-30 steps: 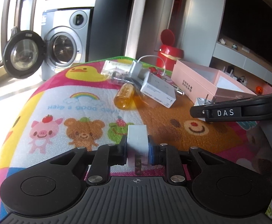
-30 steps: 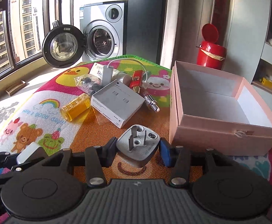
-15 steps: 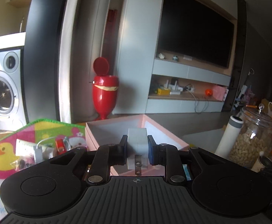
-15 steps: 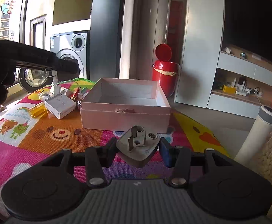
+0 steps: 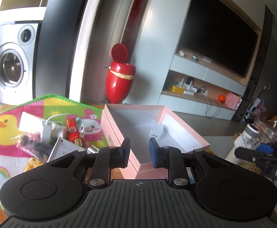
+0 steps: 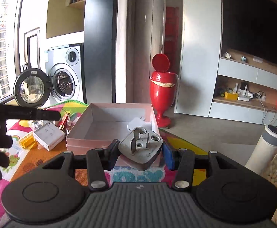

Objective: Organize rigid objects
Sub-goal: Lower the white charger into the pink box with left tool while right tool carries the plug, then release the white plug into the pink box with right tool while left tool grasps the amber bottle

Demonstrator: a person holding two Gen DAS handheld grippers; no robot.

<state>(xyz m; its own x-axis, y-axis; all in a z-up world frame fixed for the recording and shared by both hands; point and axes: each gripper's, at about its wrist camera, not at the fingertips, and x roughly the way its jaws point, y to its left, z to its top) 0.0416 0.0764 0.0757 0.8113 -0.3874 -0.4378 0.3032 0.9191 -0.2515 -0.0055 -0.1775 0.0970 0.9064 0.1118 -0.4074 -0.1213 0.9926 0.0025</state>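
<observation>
Released since half a second ago, the white charger [image 5: 156, 131] now lies inside the pink box [image 5: 111, 133], and the left gripper [image 5: 139, 153] hangs over the box's near corner with jaws spread and empty. Right gripper [image 6: 140, 153] pinches the grey plug adapter [image 6: 140, 148], prongs tilted up toward the box. Left of the box lie a white carton [image 6: 49, 135] and an amber bottle [image 6: 26, 142] on the play mat [image 5: 1, 152].

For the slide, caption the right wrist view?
Right gripper holds grey plug adapter before pink box containing white charger.

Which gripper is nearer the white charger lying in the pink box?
Left. The left gripper hovers open over the pink box near the white charger; the right gripper waits outside it.
</observation>
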